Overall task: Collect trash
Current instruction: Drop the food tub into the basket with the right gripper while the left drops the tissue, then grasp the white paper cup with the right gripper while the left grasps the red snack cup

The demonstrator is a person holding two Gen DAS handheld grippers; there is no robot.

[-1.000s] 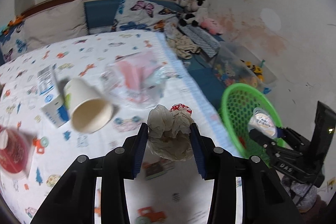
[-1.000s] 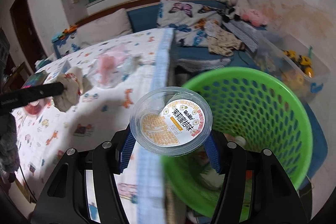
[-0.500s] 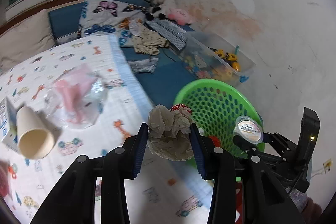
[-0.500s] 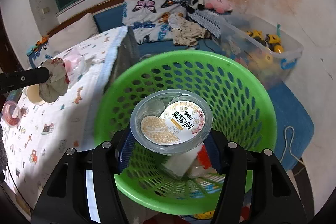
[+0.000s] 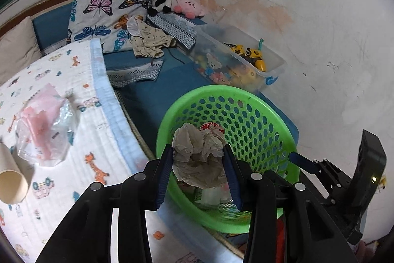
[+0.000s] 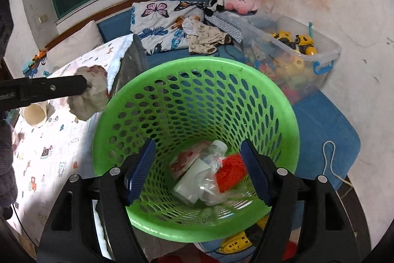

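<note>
Left tongs (image 5: 199, 165) pinch a crumpled paper wad (image 5: 198, 157) between blue pads; seen from the right wrist, the wad hangs outside the green basket (image 6: 197, 70), just beside its left rim and over the printed blanket (image 5: 81, 139). Further left of the basket, a paper cup (image 5: 11, 185) and a clear bag (image 5: 45, 130) with pink contents lie on that blanket, uncollected.

Wad: beige-grey, deeply creased, red print on one lobe, bulging above and below the pads. It looks light and springy, so I judge it will fall slowly and may cling to a pad.

Recommendation for the step in hand: carry the wad rightward until it sits fully over the basket opening, clear of the rim, then spread the jaws wide; releasing at the rim risks a bounce onto the blanket.

Right tongs (image 6: 198, 166) are spread and empty, poised over the basket interior. Beneath them lie a clear tub (image 6: 197, 176), a red item (image 6: 231, 171) and other litter.
</note>
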